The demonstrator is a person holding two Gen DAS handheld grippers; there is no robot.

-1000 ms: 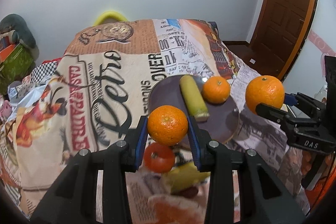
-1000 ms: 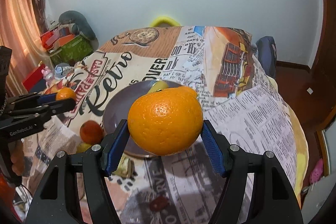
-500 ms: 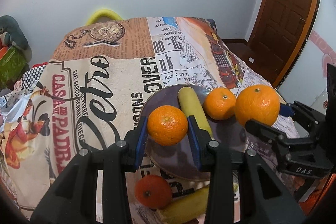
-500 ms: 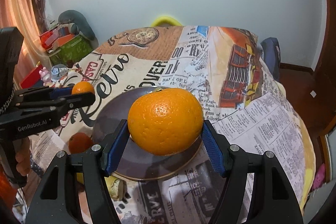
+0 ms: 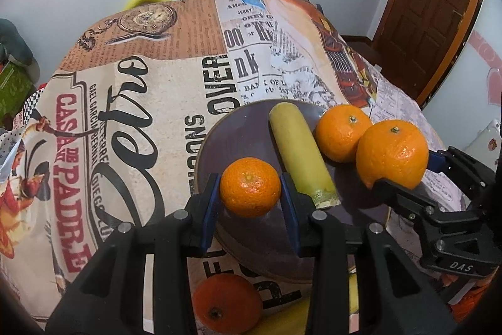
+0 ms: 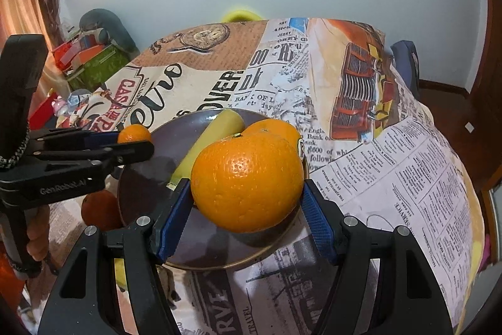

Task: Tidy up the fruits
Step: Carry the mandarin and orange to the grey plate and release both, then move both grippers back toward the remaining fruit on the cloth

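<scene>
A dark round plate [image 5: 244, 127] [image 6: 147, 178] lies on the printed tablecloth, holding a yellow banana piece [image 5: 298, 149] [image 6: 213, 137] and an orange [image 5: 342, 132] [image 6: 276, 127]. My left gripper [image 5: 250, 192] [image 6: 133, 138] is shut on a small mandarin [image 5: 250, 187] [image 6: 134, 133] just above the plate's near left part. My right gripper [image 6: 246, 203] [image 5: 401, 175] is shut on a large orange [image 6: 248, 181] [image 5: 392, 153] over the plate's near right side, beside the orange that lies there.
A darker orange fruit [image 5: 226, 300] [image 6: 100, 209] and another yellow fruit [image 5: 282, 319] lie on the cloth in front of the plate. The tablecloth [image 5: 141, 131] drops off at the right edge. A hand [image 6: 36, 237] grips the left tool's handle.
Both grippers have come forward and down over the plate with their fruit still clamped. The plate now looks larger and nearer, and the large orange hangs close to the orange on it.
</scene>
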